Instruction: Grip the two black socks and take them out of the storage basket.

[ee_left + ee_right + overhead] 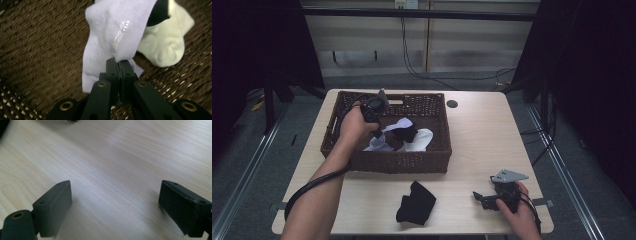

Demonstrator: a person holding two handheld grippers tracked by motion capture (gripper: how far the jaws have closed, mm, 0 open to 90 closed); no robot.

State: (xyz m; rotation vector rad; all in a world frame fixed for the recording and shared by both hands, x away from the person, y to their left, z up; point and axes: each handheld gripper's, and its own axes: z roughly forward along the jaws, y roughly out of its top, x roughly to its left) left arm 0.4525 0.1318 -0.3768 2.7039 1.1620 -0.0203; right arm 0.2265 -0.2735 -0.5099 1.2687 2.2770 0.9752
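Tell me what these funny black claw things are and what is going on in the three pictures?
A person holds a pinching tool, called a gripper, in each hand. One picture looks down from above the table; the other two come from small cameras riding on each gripper. The left gripper is inside a brown basket, pinched shut on a pale purple sock. A cream sock lies beside it. The right gripper is open above bare wood, holding nothing. A black sock lies on the table in front of the basket.
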